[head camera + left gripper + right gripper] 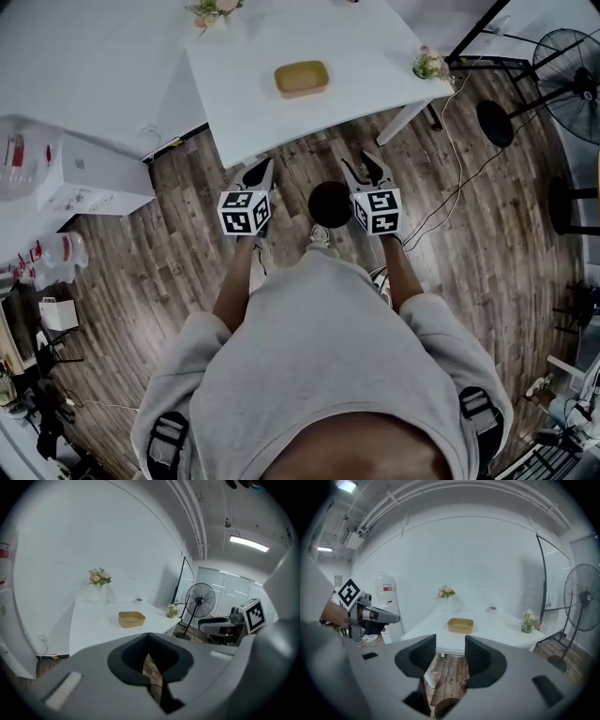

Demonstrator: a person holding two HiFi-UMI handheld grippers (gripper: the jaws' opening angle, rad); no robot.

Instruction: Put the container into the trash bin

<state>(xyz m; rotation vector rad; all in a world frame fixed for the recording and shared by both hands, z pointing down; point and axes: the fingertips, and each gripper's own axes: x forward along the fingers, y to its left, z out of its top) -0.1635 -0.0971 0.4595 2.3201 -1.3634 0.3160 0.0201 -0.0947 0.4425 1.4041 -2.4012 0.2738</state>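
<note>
Head view: container (301, 79) on table (375, 47), bin (330, 203) apart.

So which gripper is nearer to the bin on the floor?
Right. In the head view the right gripper is just to the right of the bin; the left gripper is farther off, on its left.

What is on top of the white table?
A tan container sits near the table's middle, with flower bunches at two edges. The container looks empty, though its wall hides part of its inside.
</note>
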